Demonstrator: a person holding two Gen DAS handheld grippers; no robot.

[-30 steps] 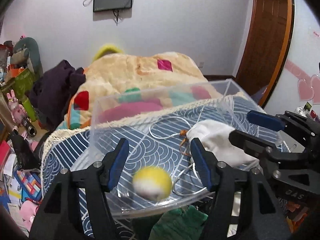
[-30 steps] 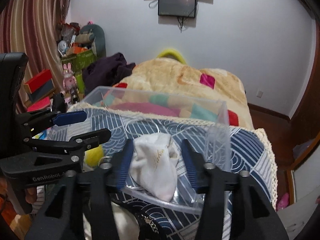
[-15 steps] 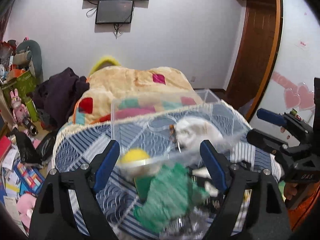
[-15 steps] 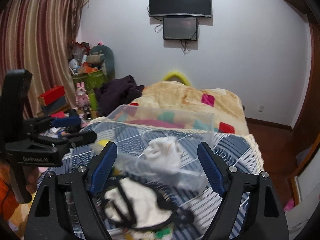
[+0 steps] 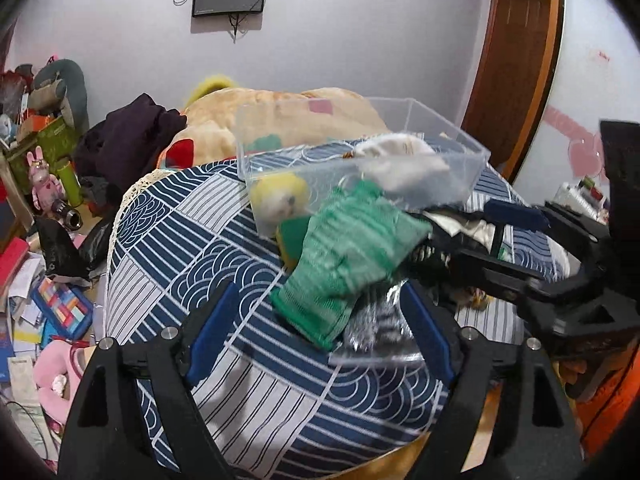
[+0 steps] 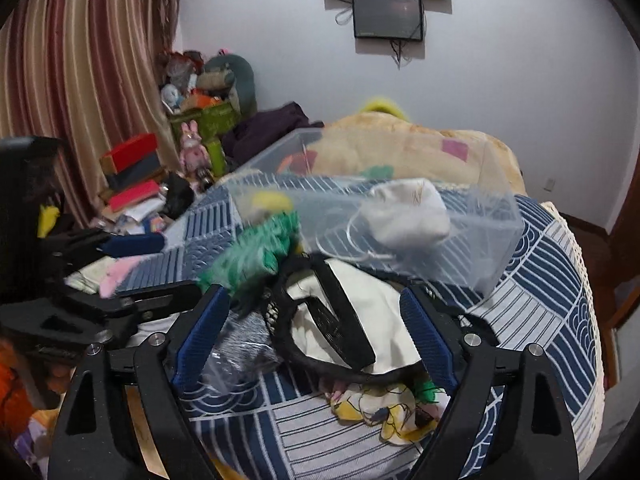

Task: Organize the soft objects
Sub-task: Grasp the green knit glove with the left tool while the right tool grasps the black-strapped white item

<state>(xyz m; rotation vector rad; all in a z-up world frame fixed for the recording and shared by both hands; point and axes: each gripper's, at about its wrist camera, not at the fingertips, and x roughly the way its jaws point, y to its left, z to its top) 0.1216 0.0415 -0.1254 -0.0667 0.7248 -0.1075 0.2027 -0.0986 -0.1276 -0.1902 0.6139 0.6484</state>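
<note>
A clear plastic bin stands on the blue patterned cover and holds a white pouch and a yellow plush ball. A green knit glove lies in front of the bin. A cream cloth with a black band lies beside it. My left gripper is open and empty, just short of the glove. My right gripper is open and empty over the cream cloth and black band.
A crinkled clear plastic bag lies by the glove. A small yellow cloth lies at the cover's front. A beige quilt is piled behind the bin. Toys, books and boxes clutter the floor at left.
Both grippers have pulled back from the bin and opened wider. The bin now sits farther away, and the glove, black band and cream cloth have come into view.
</note>
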